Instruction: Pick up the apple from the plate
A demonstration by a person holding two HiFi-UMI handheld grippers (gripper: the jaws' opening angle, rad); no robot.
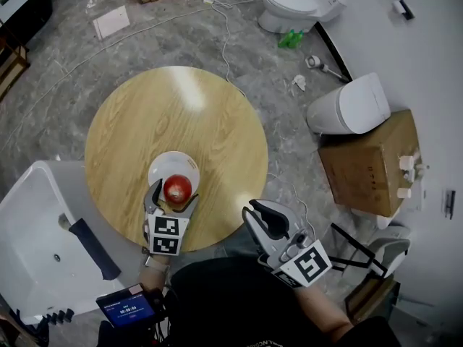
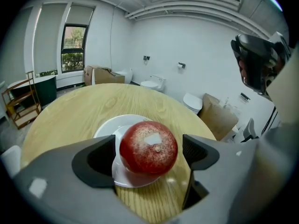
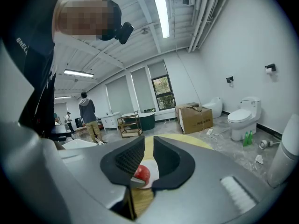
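Note:
A red apple (image 1: 177, 188) (image 2: 148, 147) rests on a small white plate (image 1: 163, 168) (image 2: 108, 128) near the front edge of a round wooden table (image 1: 173, 114). My left gripper (image 1: 173, 198) (image 2: 148, 156) is open around the apple, one jaw on each side, with a gap showing between each pad and the fruit. My right gripper (image 1: 259, 215) (image 3: 148, 160) hangs off the table's front right edge, its jaws together with only a thin slit and nothing held. Through that slit the apple (image 3: 142, 173) shows.
A white tub (image 1: 43, 223) stands at the left by the table. On the right are a cardboard box (image 1: 369, 161) and a white toilet bowl (image 1: 347, 107); another toilet (image 1: 293, 6) stands at the back. A cable (image 1: 226, 42) runs across the floor. A person (image 3: 88, 113) stands far off.

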